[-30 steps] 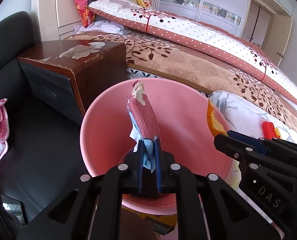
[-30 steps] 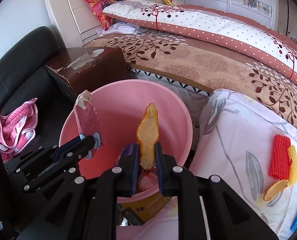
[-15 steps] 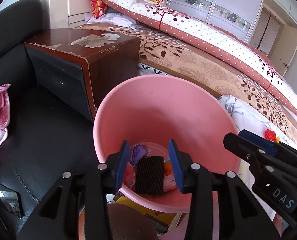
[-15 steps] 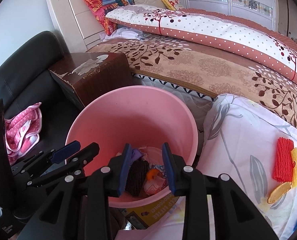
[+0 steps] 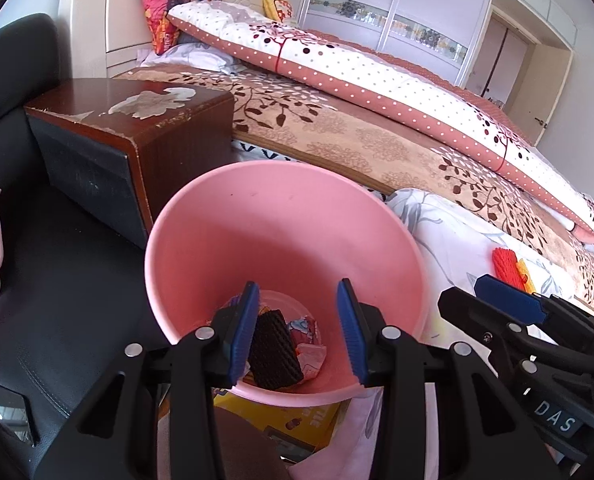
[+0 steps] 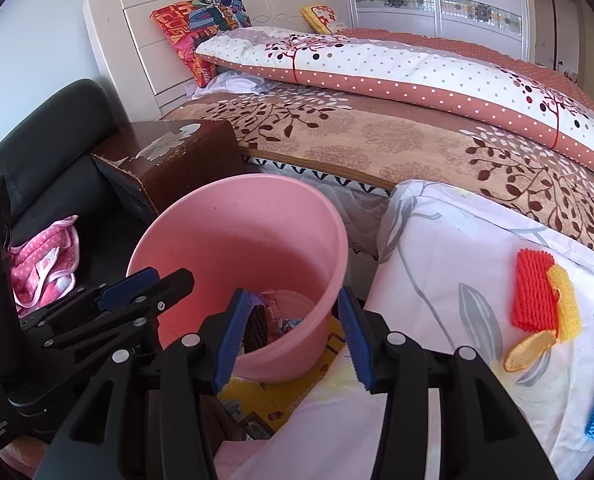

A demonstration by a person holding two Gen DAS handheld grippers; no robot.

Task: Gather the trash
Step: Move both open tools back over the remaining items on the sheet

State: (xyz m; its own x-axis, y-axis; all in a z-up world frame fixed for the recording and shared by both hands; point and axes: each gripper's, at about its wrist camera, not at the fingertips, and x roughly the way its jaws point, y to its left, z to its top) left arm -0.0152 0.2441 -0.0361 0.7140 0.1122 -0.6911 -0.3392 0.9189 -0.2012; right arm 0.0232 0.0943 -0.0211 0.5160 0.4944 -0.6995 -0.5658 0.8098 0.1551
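Gaping left tongs [image 5: 297,330], right tongs [image 6: 293,338], over bin rim [image 5: 153,240]

Smooth matt plastic bucket [image 5: 257,216], chipped glossy wood nightstand [image 5: 137,120]

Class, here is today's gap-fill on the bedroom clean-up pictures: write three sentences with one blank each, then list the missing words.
1. The bucket that holds the collected trash is coloured ____.
2. Both the left gripper and the right gripper have their jaws ____.
3. The red foam net lies on the white floral ____.

Missing words: pink; open; sheet
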